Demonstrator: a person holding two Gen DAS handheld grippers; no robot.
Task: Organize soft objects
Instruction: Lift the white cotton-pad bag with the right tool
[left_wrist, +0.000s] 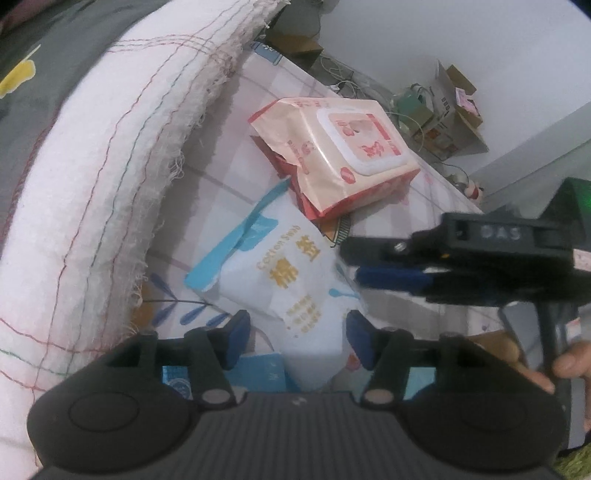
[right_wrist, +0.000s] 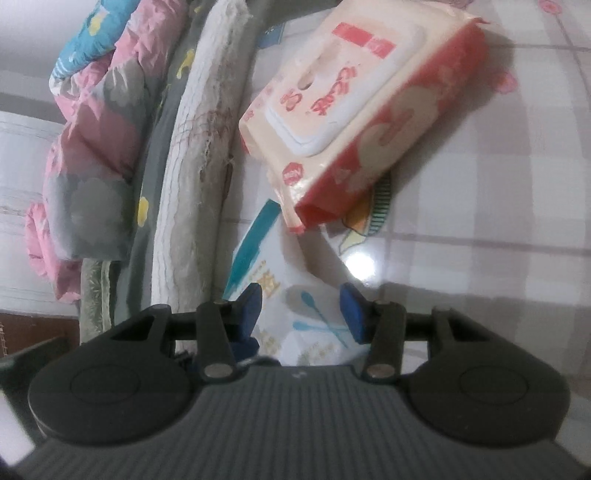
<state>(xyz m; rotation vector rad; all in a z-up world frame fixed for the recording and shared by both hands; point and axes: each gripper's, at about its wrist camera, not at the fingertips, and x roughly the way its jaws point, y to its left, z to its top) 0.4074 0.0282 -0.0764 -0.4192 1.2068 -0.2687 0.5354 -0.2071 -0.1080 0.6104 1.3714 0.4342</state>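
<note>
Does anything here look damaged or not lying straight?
Yes. The red wet-wipes pack lies askew, one end resting on the white cotton-swab bag, and its end flap looks crumpled. The white cloth has a frayed edge.

White-and-blue cotton swab pack (left_wrist: 291, 291): "Cotton Swab" in gold Latin letters running up its face, large gold Chinese characters beside it, smaller gold lines below too blurred to read. Pink wet-wipes pack (left_wrist: 343, 151): big red Chinese characters on the white flip lid, unreadable; small red round sticker near the lid, text too small. Right gripper (left_wrist: 351, 262) body: embossed letters, roughly "OAS", unclear. Cardboard boxes (left_wrist: 452, 110) behind: print illegible.
</note>
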